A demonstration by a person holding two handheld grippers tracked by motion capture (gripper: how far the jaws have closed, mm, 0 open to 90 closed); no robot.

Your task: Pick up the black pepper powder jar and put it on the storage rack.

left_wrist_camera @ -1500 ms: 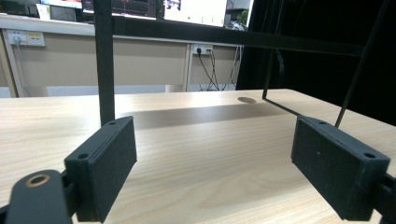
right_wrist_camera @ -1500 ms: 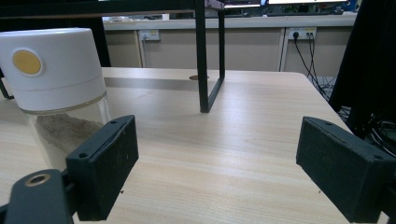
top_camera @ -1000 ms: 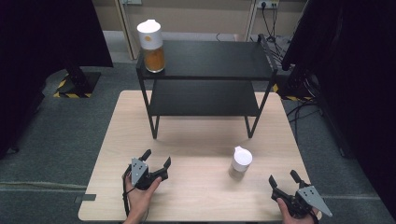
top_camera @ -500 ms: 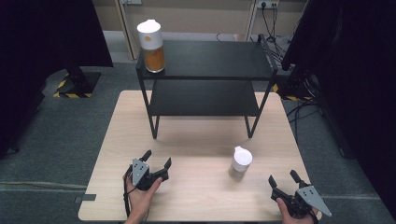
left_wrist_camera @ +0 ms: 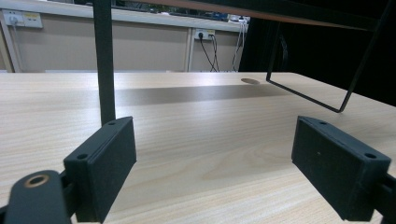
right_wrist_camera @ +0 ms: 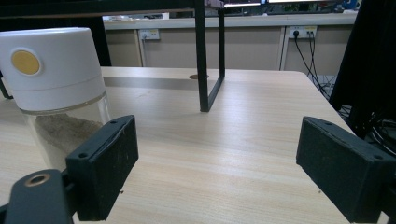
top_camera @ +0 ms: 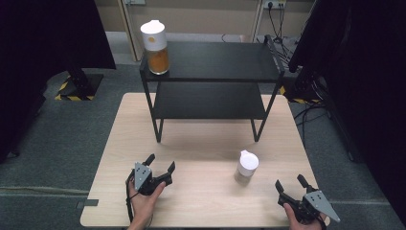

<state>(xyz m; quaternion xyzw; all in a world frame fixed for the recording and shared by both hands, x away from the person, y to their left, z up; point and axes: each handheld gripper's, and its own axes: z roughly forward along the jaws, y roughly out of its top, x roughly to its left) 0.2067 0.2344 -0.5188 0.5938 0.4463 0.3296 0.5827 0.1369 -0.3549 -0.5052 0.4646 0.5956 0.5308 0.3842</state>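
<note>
Left gripper (top_camera: 160, 163): jaws spread, empty, near left of the table (top_camera: 201, 143).
Right gripper (top_camera: 289, 183): jaws spread, empty, near right corner.
Small jar (top_camera: 247, 167): upright on the table, just left of the right gripper.
Tall jar (top_camera: 155, 47): far left on the shelf (top_camera: 225, 60) top.

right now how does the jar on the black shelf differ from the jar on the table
The white-lidded glass jar with orange contents stands on the black metal shelf's top tier; the white-lidded glass jar with pale grainy contents stands on the light wooden table and looks smaller. Both are upright, with lids on.
</note>
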